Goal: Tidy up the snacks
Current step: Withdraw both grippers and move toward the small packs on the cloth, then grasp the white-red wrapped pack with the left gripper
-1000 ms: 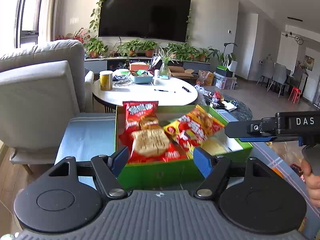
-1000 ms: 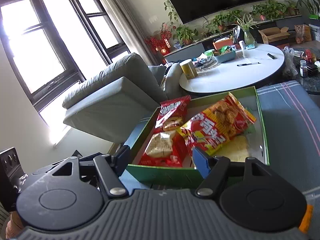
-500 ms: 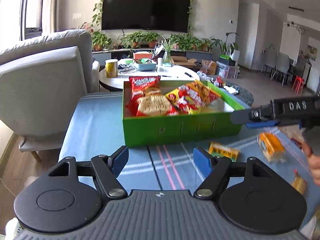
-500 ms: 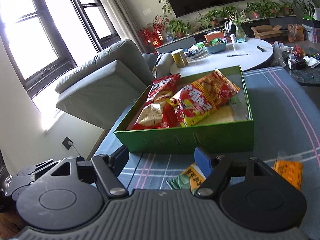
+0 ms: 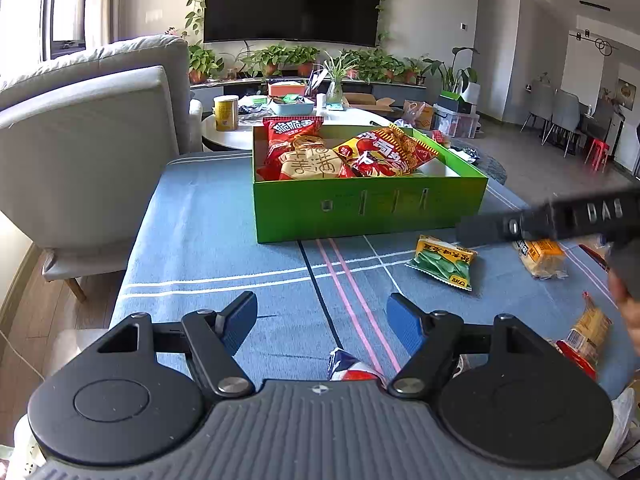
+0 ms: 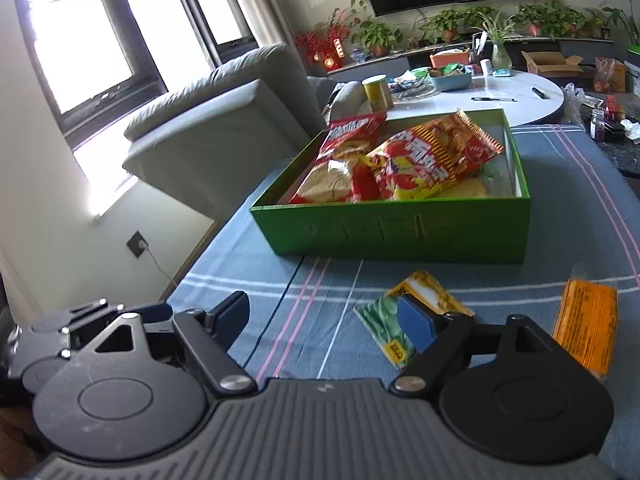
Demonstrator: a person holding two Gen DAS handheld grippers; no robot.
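Green box (image 5: pixel 368 208) holding red and yellow snack bags (image 5: pixel 384 152), sitting on blue surface (image 5: pixel 224 240) showing white and pink stripes.

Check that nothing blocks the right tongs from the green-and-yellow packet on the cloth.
Nothing visible does. The right tongs stand open just above the cloth, and the packet lies flat right ahead, partly behind one blue pad. The box sits farther back.

Daylight pours through the window (image 6: pixel 80 32), blown out white in the right wrist view (real glare there). Room stays bright, colours clear. Fisheye bends the walls at the edges. Right gripper (image 5: pixel 560 220) smears with motion blur in the left wrist view.
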